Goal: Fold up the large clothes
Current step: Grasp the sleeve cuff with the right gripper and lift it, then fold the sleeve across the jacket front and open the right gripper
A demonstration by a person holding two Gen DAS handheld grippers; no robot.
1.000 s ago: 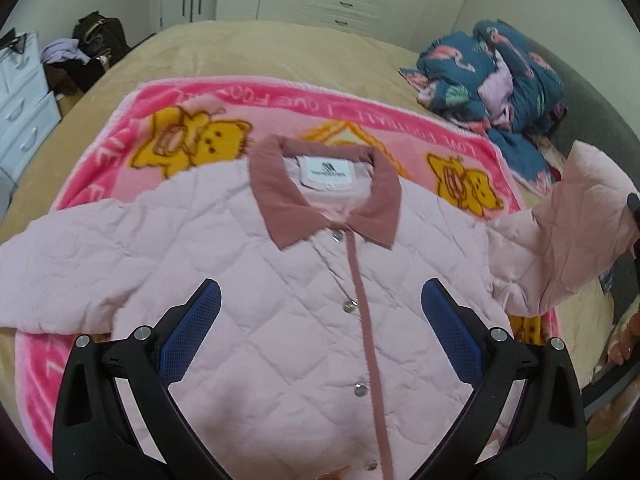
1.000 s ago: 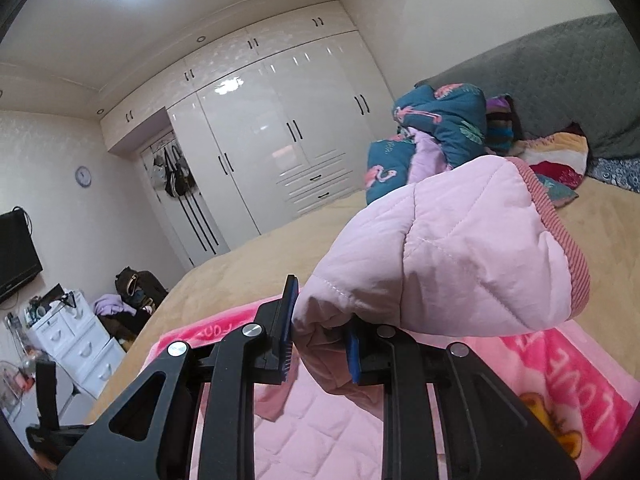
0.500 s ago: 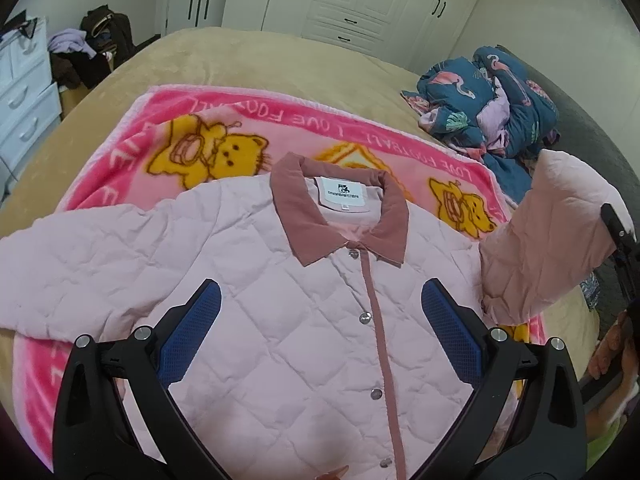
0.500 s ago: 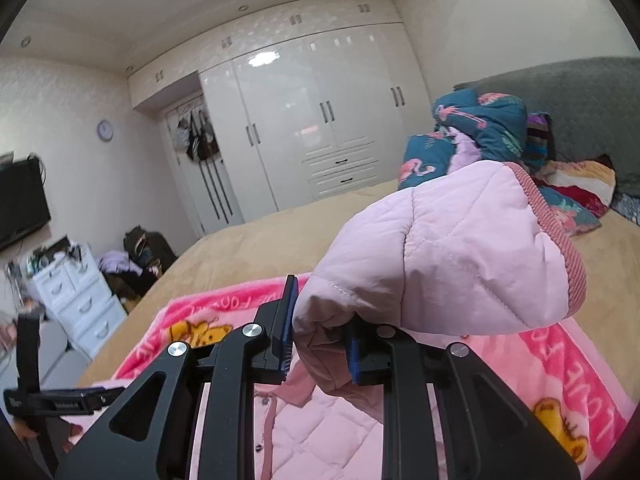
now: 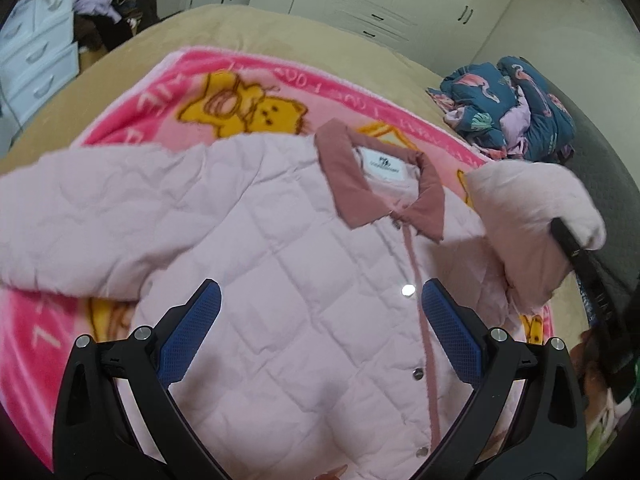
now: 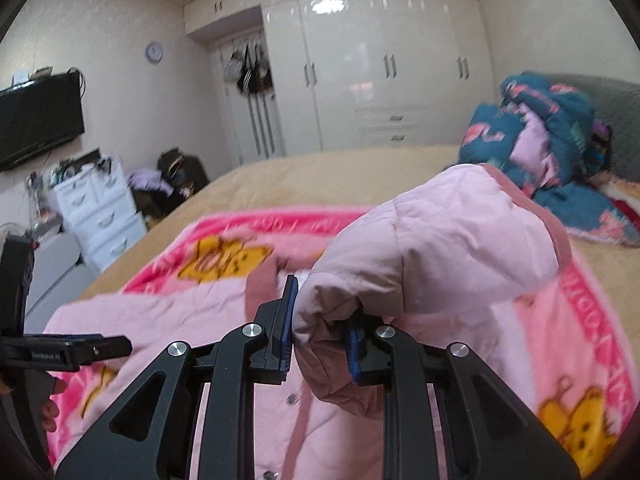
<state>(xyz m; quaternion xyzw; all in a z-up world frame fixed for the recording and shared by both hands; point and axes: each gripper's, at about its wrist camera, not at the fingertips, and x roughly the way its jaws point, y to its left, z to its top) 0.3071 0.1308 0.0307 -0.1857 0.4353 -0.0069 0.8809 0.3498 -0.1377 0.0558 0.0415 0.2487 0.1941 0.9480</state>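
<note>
A pale pink quilted jacket (image 5: 280, 280) with a dusty-rose collar (image 5: 344, 184) lies face up, buttoned, on a pink bear blanket (image 5: 240, 100). Its left sleeve (image 5: 80, 220) lies spread out flat. My left gripper (image 5: 316, 332) is open and empty, hovering above the jacket's chest. My right gripper (image 6: 320, 336) is shut on the jacket's right sleeve (image 6: 432, 256), holding it lifted and bunched above the jacket's right side. In the left wrist view that sleeve (image 5: 528, 224) hangs at the right with the right gripper behind it.
The blanket (image 6: 580, 320) covers a tan bed (image 5: 280, 36). A heap of blue flamingo-print bedding (image 5: 516, 108) sits at the headboard end. White drawers (image 6: 96, 208), a dark bag (image 6: 180, 168) and white wardrobes (image 6: 380, 72) stand beyond the bed.
My right gripper has carried the lifted sleeve inward, toward the collar and lower over the jacket. My left gripper has shifted slightly over the jacket's chest and stays open.
</note>
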